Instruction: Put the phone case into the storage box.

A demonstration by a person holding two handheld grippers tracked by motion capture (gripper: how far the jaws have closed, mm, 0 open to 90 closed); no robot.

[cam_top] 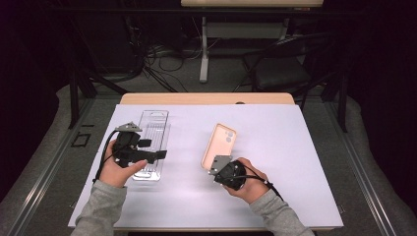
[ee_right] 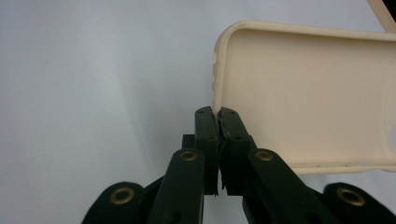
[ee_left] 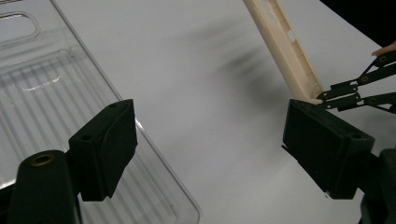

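A cream phone case (cam_top: 221,142) lies hollow side up on the white sheet, right of the middle. My right gripper (cam_top: 219,164) comes at its near end. In the right gripper view the jaws (ee_right: 218,116) are shut, pinching the rim at the case's (ee_right: 303,93) corner. A clear ribbed plastic tray (cam_top: 152,132) lies flat at the left. My left gripper (cam_top: 157,156) hovers over the tray's near right part. Its jaws (ee_left: 210,130) stand wide open with nothing between them. One pad is above the tray's (ee_left: 46,93) edge, and the case (ee_left: 285,46) shows beyond.
A white sheet (cam_top: 295,162) covers most of the wooden table (cam_top: 206,98). Behind the table stand a black chair (cam_top: 280,69), a desk leg (cam_top: 203,49) and loose cables (cam_top: 162,59) on the floor.
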